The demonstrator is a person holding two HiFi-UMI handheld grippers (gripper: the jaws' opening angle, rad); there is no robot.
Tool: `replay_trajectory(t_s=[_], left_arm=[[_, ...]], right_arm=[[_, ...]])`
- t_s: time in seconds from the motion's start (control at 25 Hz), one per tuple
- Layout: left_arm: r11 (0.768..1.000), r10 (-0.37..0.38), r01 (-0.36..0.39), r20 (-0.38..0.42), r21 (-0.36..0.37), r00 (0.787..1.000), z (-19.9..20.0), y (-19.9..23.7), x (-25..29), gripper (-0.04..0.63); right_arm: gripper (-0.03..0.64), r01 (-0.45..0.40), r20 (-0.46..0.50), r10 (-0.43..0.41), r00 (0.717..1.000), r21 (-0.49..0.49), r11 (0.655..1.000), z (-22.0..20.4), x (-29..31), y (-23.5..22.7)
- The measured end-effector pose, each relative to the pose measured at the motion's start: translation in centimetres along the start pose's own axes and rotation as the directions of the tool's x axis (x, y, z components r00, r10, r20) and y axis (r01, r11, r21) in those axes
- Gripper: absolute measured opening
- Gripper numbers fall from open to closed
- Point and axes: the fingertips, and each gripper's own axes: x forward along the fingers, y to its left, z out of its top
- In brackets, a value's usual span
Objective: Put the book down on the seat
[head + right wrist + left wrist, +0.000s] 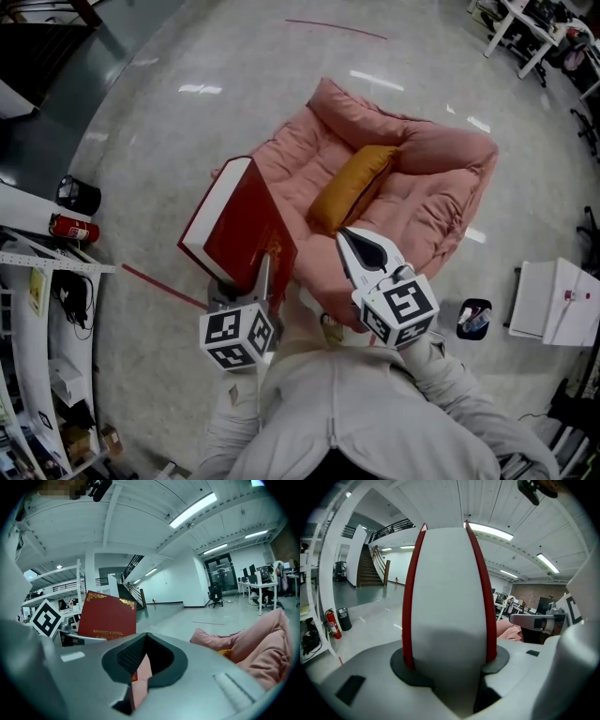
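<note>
Pages and two red cover edges of the book fill the left gripper view, where we see the left gripper with its jaws partly spread and clamped on the volume's thickness. From the head view we get what that close look cannot give: the book is raised in the left gripper, tilted, over the left front edge of the pink seat and not lying on it. An orange cushion leans in the seat's middle. We see the right gripper beside the book over the seat's front, its jaws drawn together on nothing; its own view shows the pads meeting, with the book's gilt-printed red cover off to the left and the seat to the right. Around us lies a glossy grey floor marked with red lines. At the left stand a fire extinguisher and a black bin, both also in the left gripper view, which adds a staircase and strip lights. Desks stand at the far right.
</note>
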Motion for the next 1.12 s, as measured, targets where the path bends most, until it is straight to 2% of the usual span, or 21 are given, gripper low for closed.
replay_trajectory(t_s=[0.24, 0.48, 0.72, 0.88, 1.12], left_arm=[[0.998, -0.063, 0.064, -0.06, 0.024, 0.996, 1.6, 1.1, 5.5, 0.244], [0.989, -0.131, 0.139, -0.148, 0.048, 0.98, 2.6, 2.1, 11.3, 0.244], [0.97, -0.201, 0.229, -0.26, 0.079, 0.945, 2.4, 2.4, 17.3, 0.244], [0.961, -0.224, 0.262, -0.31, 0.087, 0.924, 1.5, 2.2, 21.0, 0.244], [0.947, -0.241, 0.306, -0.407, 0.102, 0.881, -0.7, 2.7, 26.5, 0.244]], right_arm=[[0.0, 0.057, -0.011, -0.057, 0.998, 0.021, 0.998, 0.9, 4.2, -2.3], [0.0, 0.125, -0.032, -0.123, 0.992, 0.053, 0.991, 1.5, 8.3, -4.7], [0.0, 0.239, -0.077, -0.231, 0.97, 0.106, 0.965, 0.4, 11.3, -7.5], [0.0, 0.293, -0.11, -0.28, 0.954, 0.13, 0.947, -1.2, 12.9, -9.7], [0.0, 0.362, -0.166, -0.336, 0.927, 0.166, 0.917, -3.8, 15.3, -12.6]])
